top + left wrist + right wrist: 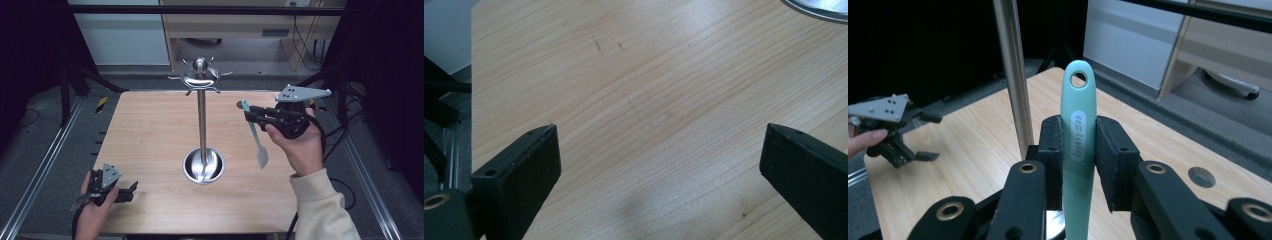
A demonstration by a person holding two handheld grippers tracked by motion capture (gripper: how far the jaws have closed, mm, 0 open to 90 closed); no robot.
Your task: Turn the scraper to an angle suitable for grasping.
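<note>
While the right tool [250,113] pinches a mint-green spatula [256,135] by its handle and holds it in the air to the right of the steel utensil stand [202,112], the hanging itself looks not yet done: the hole at the handle's end [1078,78] is free and clear of the hooks [200,77] at the stand's crown. What seems left is to bring that hole up to one hook and slip it on. In the high view the spatula hangs with its pale blade down, well above the bench [150,140]. Its handle is smooth, matte plastic, flattened and rounded at the tip; the stand is polished metal, a slim pole rising from a shallow round dish. The left tool [659,165] rests near the bench's near left corner, jaws spread wide over bare, light wood grain.
</note>
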